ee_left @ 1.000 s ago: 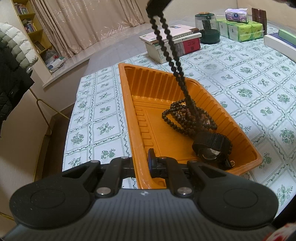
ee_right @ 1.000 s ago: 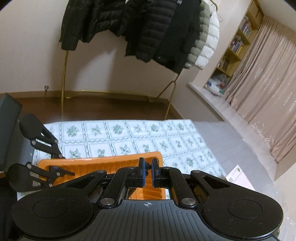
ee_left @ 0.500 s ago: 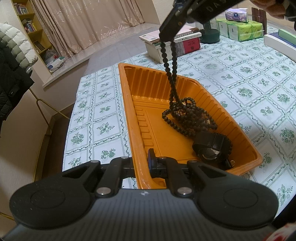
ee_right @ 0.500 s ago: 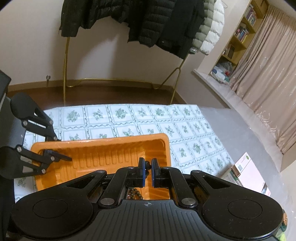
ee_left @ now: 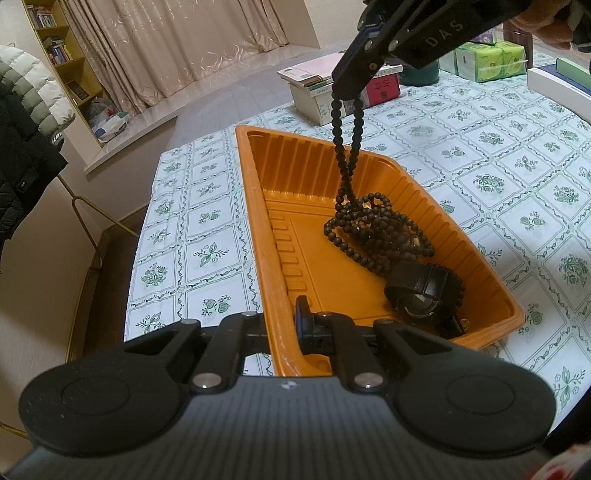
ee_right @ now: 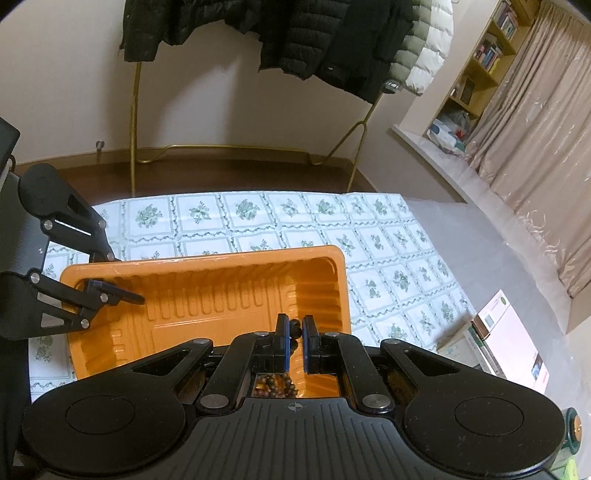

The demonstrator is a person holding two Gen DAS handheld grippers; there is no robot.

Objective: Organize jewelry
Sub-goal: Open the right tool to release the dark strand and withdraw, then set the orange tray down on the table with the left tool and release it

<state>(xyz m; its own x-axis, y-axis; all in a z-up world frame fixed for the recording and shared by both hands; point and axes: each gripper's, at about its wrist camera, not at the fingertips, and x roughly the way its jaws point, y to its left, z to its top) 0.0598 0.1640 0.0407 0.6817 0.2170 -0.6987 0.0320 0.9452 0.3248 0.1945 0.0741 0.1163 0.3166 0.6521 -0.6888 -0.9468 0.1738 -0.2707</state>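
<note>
- The left claw (ee_left: 281, 325) is clamped on the long side wall of the orange tray (ee_left: 255, 206); one of its fingers is hidden outside the wall, the other shows inside the tray.
- The right claw (ee_right: 294, 332) is closed on a strand of the dark bead necklace (ee_left: 373, 229); in its own view only a bead or two shows between the blue pads (ee_right: 286, 345), and the hanging part is hidden by the claw body.
- In the left wrist view the right claw (ee_left: 347, 92) enters from the top edge, its rear and the hand (ee_left: 543, 26) holding it cut off by the frame.
- The necklace is a long string of small round dark brown beads. Two strands hang from the right claw down into the tray, where the rest lies heaped on the tray floor near the middle.
- Just beside the heap, toward the near end of the tray, lies a black watch (ee_left: 424, 291) with a round face; part of its strap is hidden behind the left claw's arm, and whether it touches the beads is hard to tell.
- The tray is ribbed plastic and sits on a worktop (ee_left: 207, 221) covered with a white cloth printed with green flowers.
- At the far end of the worktop a stack of books (ee_left: 347, 88) is partly covered by the right claw.
- Dark jackets (ee_right: 295, 33) on a brass rack are cut off at the top of the right wrist view.
</note>
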